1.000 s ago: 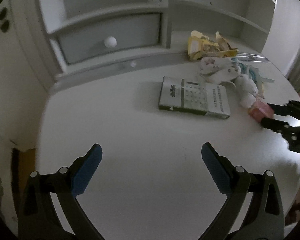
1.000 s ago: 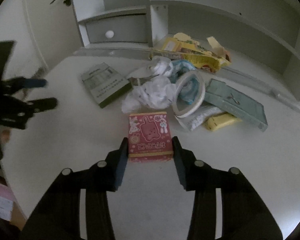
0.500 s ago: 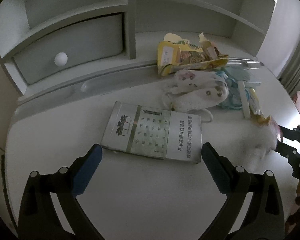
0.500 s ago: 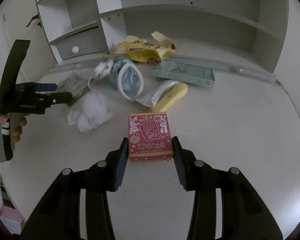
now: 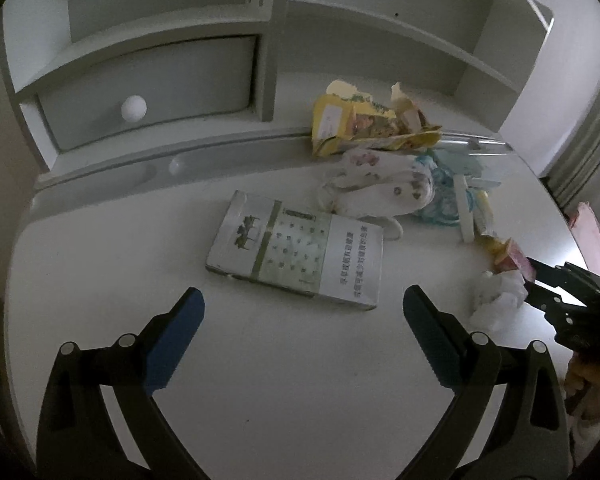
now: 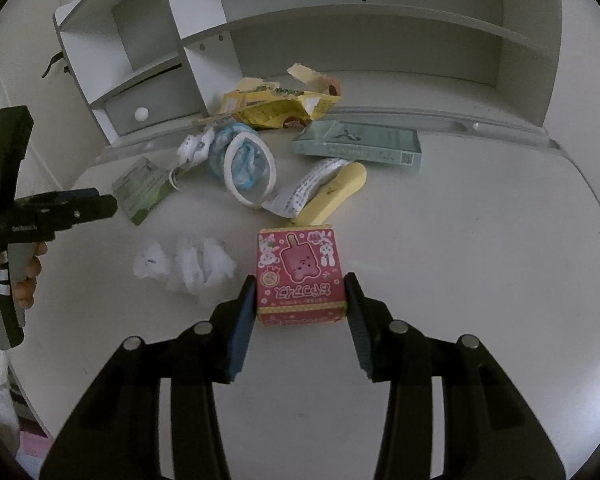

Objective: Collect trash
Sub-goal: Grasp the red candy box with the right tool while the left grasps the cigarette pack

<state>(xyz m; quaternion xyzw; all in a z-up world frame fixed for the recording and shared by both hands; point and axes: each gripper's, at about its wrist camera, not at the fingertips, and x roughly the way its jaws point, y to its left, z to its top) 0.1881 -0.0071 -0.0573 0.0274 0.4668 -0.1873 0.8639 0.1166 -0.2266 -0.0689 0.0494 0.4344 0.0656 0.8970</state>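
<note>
My right gripper [image 6: 300, 300] is shut on a small red carton [image 6: 300, 278] with a cartoon ice pop, held just above the white desk [image 6: 480, 280]. It shows at the right edge of the left wrist view [image 5: 534, 280]. My left gripper [image 5: 304, 316] is open and empty, its jaws wide apart just short of a flat grey-green carton [image 5: 300, 254]. That carton also shows in the right wrist view [image 6: 144, 190]. A crumpled white tissue [image 6: 192, 264] lies left of the red carton and shows in the left wrist view [image 5: 498, 300].
Trash is piled at the desk's back: a torn yellow bag [image 6: 276, 108], a white printed pouch [image 5: 380, 188], a white ring with blue wrapper [image 6: 244, 164], a receipt strip [image 6: 304, 192], a yellow stick-shaped piece [image 6: 332, 196], a pale green box [image 6: 360, 144]. Shelves with a drawer [image 5: 152, 88] stand behind.
My right gripper has drawn back with the red carton, away from the pile; the tissue now lies apart on its left. My left gripper has moved in toward the grey-green carton.
</note>
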